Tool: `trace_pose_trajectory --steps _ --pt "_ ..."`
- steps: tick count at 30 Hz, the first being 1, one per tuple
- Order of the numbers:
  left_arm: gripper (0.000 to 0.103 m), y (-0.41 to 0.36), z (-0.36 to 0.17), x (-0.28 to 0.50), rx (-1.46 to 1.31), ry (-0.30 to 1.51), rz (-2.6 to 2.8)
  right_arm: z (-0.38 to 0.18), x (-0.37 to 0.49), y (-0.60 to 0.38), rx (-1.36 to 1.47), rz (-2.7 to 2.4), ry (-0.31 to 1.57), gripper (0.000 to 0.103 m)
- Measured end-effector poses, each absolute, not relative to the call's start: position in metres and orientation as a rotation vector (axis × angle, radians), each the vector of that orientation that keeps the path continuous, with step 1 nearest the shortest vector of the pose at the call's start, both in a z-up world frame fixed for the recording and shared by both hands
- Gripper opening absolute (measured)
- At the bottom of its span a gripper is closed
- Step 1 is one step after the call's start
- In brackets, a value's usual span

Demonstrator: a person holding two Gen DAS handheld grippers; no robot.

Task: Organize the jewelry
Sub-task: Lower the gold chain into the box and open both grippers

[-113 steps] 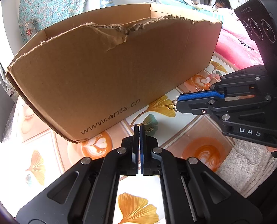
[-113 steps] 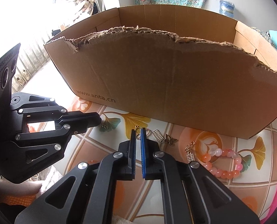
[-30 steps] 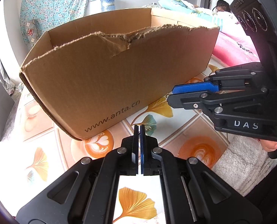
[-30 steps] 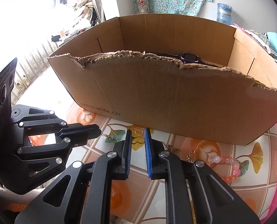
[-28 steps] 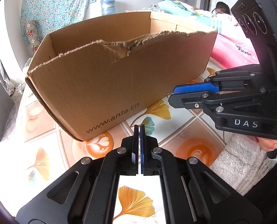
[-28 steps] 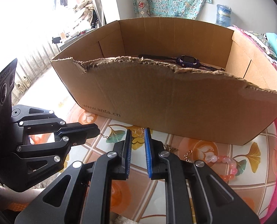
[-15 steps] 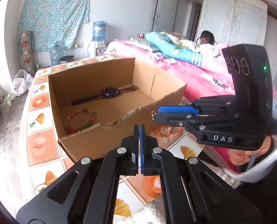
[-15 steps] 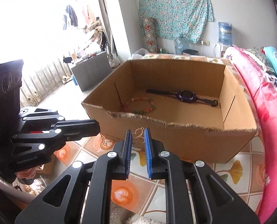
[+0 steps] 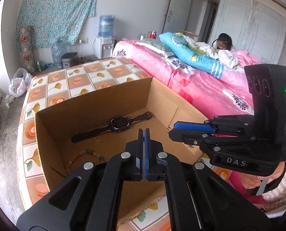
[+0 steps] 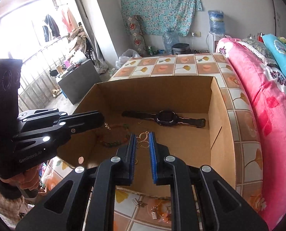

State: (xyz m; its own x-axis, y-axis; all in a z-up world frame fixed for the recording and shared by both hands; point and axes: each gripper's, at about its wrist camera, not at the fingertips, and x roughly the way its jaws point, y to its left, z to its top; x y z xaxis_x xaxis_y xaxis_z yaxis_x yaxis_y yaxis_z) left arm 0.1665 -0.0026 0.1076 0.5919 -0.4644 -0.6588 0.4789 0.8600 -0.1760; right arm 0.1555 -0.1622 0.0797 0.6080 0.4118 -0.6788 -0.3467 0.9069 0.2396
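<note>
Both grippers were above the open box [image 10: 218, 127], carrying one thin gold chain between them. Right gripper [image 10: 142, 144] was narrow, pads clamped on the chain's pendant [image 10: 143, 139]. Left gripper [image 9: 143, 144] was fully shut; the right wrist view showed a chain end [image 10: 106, 125] dangling from its tip, so it looked pinched there. The span between the two ends was too thin to trace.

Already in the box: watch [image 9: 120, 124], bead bracelet [image 10: 112, 141], small ring [image 9: 98, 139]. Still outside on the tiled cloth [image 10: 183, 65] near the front wall: a few small charms [image 10: 138, 203] and pink beads [image 10: 165, 218].

Risks, as I read it:
- Hands drifting apart would tension the chain, and it could snap or slip from a pad.
- Releasing one end first would let it swing and drape over the torn front wall.
- Dropping it on the bracelet could tangle the two.
- Thin links might stick to a pad on release.
</note>
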Motion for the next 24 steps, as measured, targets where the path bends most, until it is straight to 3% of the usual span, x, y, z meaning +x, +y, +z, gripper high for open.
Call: trace_pose_trajectory --steps 9,13,24 --pt "0.002 -0.013 0.077 0.215 0.011 0.882 -0.46 0.054 0.199 -0.16 0.09 0.363 0.888 0.015" --pt "0.018 -0.011 0.076 0.218 0.0 0.885 -0.434 0.053 0.197 -0.16 0.095 0.363 0.872 0.022" --pt "0.03 0.004 0.1 0.184 0.003 0.783 -0.396 0.072 0.168 -0.165 0.132 0.367 0.797 0.025"
